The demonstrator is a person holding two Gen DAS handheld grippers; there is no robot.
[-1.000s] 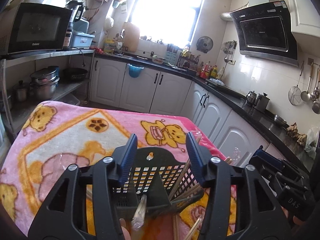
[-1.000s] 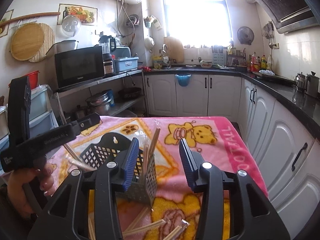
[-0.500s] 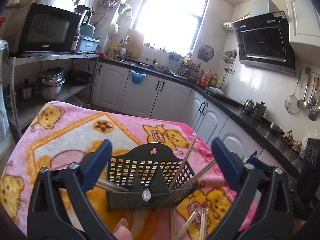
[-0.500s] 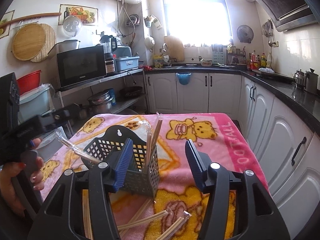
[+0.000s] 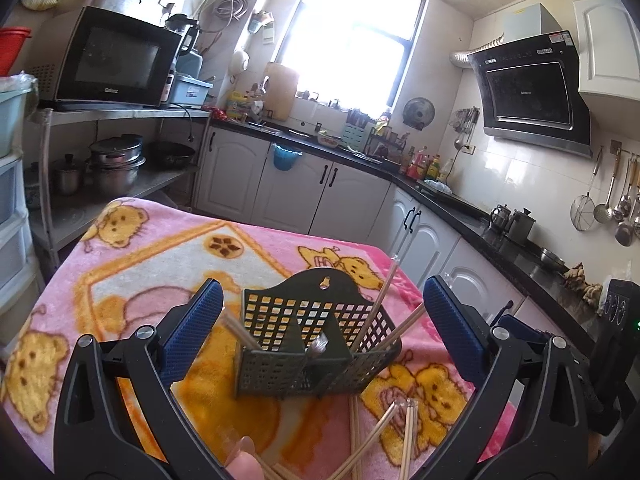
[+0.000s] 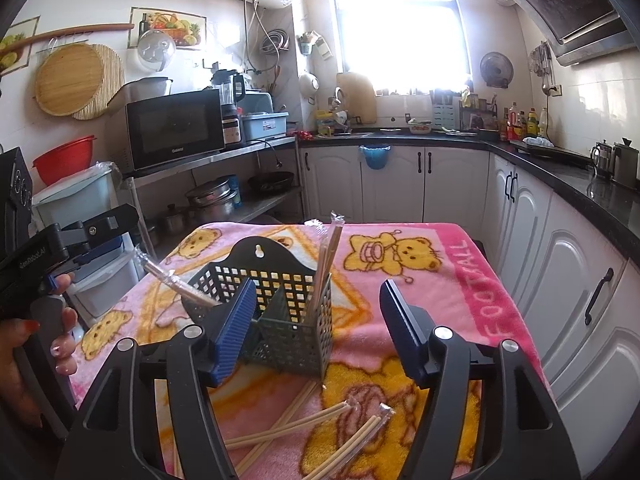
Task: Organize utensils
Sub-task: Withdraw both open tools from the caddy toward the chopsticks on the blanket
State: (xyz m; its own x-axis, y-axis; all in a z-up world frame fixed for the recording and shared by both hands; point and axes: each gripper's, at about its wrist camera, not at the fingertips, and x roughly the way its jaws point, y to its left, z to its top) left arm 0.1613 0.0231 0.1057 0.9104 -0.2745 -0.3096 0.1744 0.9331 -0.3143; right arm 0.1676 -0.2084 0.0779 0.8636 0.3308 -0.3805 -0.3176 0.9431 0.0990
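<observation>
Open left tool [image 5: 322,332] frames caddy [image 5: 316,344].

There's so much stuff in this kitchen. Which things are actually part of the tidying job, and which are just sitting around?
Part of the job:
- dark mesh holder
- wrapped chopsticks standing in it
- loose chopsticks on the blanket

Just lying about:
- microwave
- pots on the shelf
- red bowl
- kettles on the counter

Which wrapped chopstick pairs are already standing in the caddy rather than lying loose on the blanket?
The upright pair in the caddy's right compartment and the leaning pair at its left; the others lie flat in front.
</observation>
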